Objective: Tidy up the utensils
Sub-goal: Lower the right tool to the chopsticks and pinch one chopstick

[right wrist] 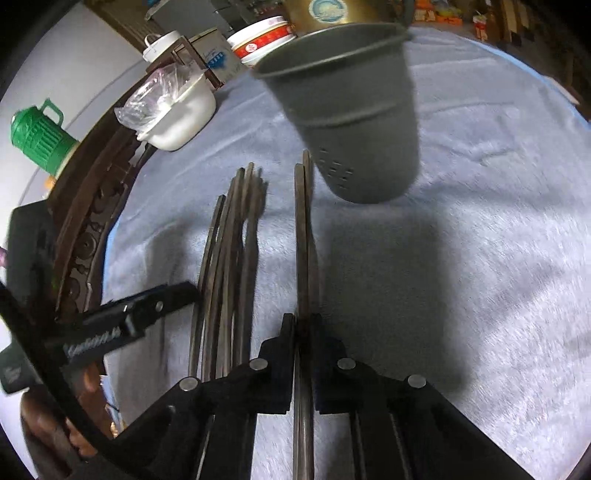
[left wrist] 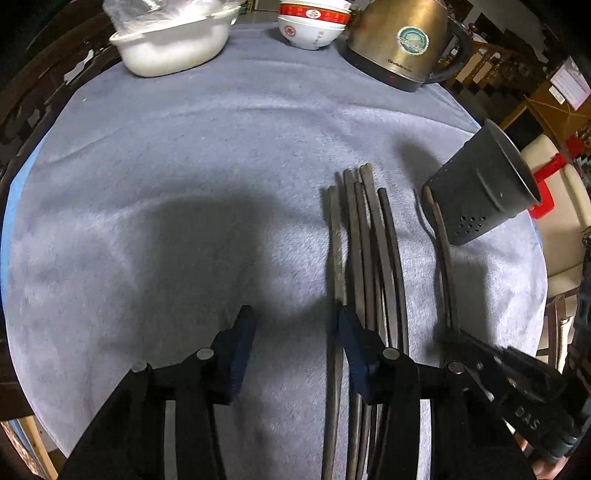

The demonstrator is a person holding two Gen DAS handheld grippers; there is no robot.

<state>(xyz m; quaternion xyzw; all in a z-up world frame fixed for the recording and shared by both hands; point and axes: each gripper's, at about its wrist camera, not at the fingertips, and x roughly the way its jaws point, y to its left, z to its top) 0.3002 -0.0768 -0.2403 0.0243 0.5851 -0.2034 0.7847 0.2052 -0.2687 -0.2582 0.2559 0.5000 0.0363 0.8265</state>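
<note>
A round table (left wrist: pixel 221 147) is seen, covered by a grey-blue fleecy cloth (right wrist: pixel 480 221). At its far edge a brass-coloured electric kettle (left wrist: pixel 399 40), a white basin (left wrist: pixel 173 44) with clear plastic in it, and a stack of white bowls with red bands (left wrist: pixel 314 26) are set. A green jug (right wrist: pixel 37 136) is seen off the table in the right wrist view.

Nearer, a dark grey perforated utensil holder (left wrist: pixel 484 184) is placed on the cloth, to the right of the utensils; its open mouth appears tipped outward in both views, though how much of that is lens distortion cannot be told.

A bundle of dark chopsticks (left wrist: pixel 364 240) is laid on the cloth, roughly parallel, pointing away from the cameras. Just beside it, nearer the holder, a separate pair of chopsticks (right wrist: pixel 304 240) is laid out, its far tips close to the holder's base.

The right gripper (right wrist: pixel 303 325) is clenched on that separate pair, both sticks being pinched between its jaws. The left gripper (left wrist: pixel 295 321) is held over the cloth with its jaws parted and nothing gripped; its right finger (left wrist: pixel 354 347) is placed against the left side of the bundle, and bare cloth is seen between the jaws.
</note>
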